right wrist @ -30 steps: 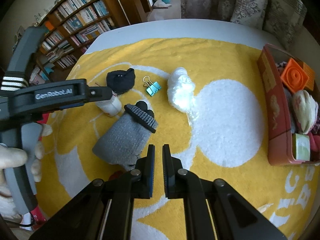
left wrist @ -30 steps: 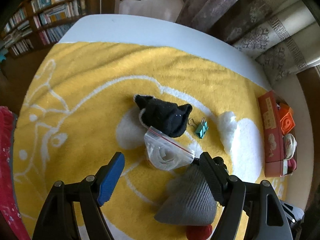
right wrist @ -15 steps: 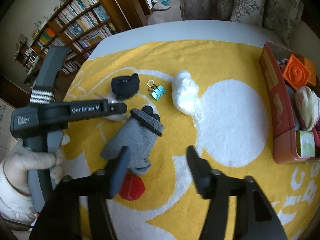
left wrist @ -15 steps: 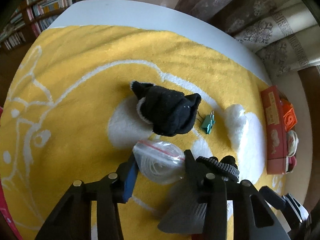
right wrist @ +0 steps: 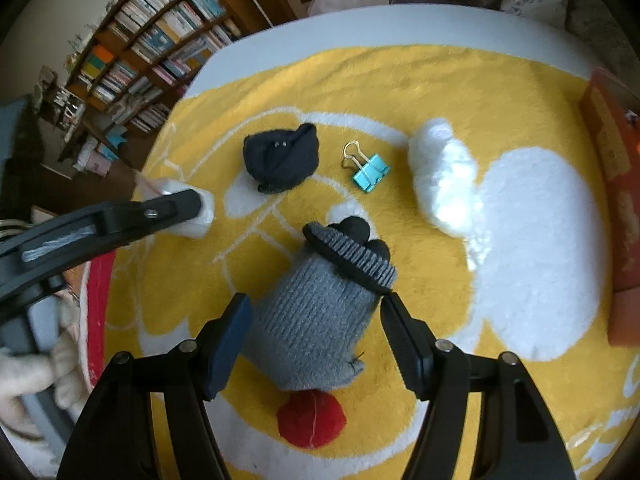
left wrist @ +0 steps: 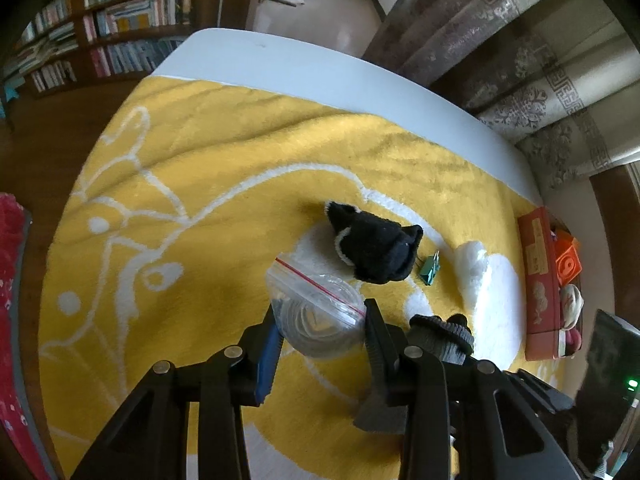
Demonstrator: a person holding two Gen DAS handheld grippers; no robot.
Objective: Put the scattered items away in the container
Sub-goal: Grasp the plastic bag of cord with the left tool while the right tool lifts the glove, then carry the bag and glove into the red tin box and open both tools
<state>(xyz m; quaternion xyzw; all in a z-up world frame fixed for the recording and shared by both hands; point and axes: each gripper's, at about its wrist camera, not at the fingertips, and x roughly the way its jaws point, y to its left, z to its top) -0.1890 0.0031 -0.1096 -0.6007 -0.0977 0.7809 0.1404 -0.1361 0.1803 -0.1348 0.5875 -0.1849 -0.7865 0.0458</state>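
Left gripper (left wrist: 320, 330) is down low over the yellow rug (left wrist: 208, 184), angled forward, and its two fingers are clamped on either side of the clear zip bag (left wrist: 316, 316), red seal strip facing up, something white coiled inside; whether the bag is off the rug I cannot tell. Over in the right wrist view the same gripper reaches in from the left edge, its black finger (right wrist: 172, 208) pressed against the bag's white bulk, with a pale gloved hand (right wrist: 36, 368) on the handle at the near left. Right gripper (right wrist: 316, 340) hangs above the grey knit glove (right wrist: 316, 328), jaws spread wide, one finger on each side of the glove and neither touching it, nothing held. The glove lies flat, its dark ribbed cuff pointing to the far right, and a red pompom (right wrist: 312, 420) sits just at its near end. Farther out, the black sock (right wrist: 282, 158) is bunched up, the teal binder clip (right wrist: 370, 172) lies just to its right, and a white fluffy wad (right wrist: 440, 184) lies right of the clip. The red container (left wrist: 540, 280) sits at the far right edge of the rug, an orange block (left wrist: 566, 264) and other bits already inside it.
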